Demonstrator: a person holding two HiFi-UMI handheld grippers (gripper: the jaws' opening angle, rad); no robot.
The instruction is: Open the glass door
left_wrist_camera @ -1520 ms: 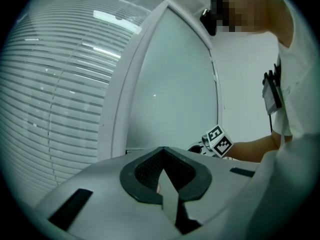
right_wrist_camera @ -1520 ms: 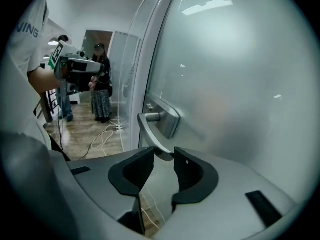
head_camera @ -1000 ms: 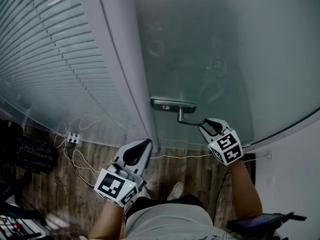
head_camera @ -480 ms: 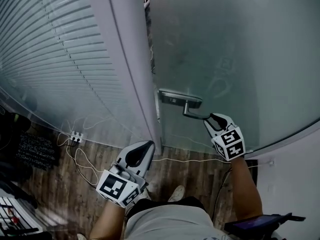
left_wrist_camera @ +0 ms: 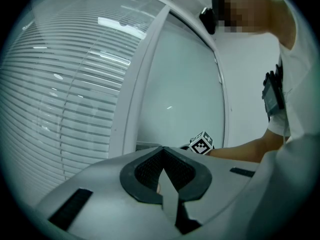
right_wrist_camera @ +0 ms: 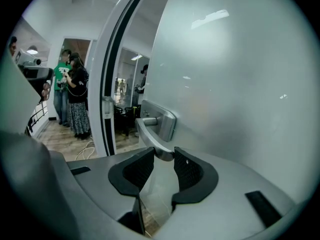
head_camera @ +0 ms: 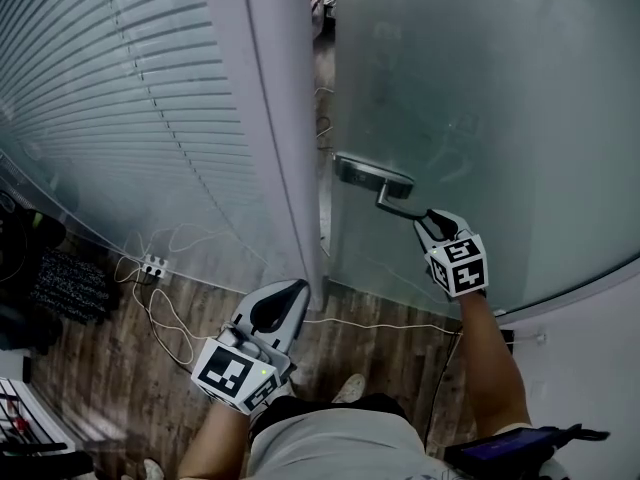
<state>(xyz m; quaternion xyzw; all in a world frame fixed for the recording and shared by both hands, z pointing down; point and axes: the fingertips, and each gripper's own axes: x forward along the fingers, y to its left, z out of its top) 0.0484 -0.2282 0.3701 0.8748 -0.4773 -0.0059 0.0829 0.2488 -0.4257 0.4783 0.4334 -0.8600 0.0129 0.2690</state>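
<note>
The frosted glass door [head_camera: 480, 88] stands ajar, with a dark gap along its left edge beside the white door frame [head_camera: 285, 118]. Its metal lever handle [head_camera: 398, 205] points toward me. My right gripper [head_camera: 432, 218] is shut on the tip of that lever; in the right gripper view the handle [right_wrist_camera: 150, 134] runs in between the black pads [right_wrist_camera: 137, 166] of the right gripper [right_wrist_camera: 164, 156]. My left gripper [head_camera: 285, 290] hangs low near the foot of the frame, touching nothing. In the left gripper view the left gripper [left_wrist_camera: 162, 151] has its pads meeting with nothing between them.
A glass wall with horizontal blinds [head_camera: 110, 88] fills the left. White cables [head_camera: 170, 298] and a power strip [head_camera: 150, 265] lie on the wooden floor below it. Through the opening, two people [right_wrist_camera: 75, 99] stand in the room beyond. My foot [head_camera: 350, 386] is near the threshold.
The door has swung away from me and the gap at the frame has widened. My right gripper went up and forward with the handle. The left gripper stayed put.
</note>
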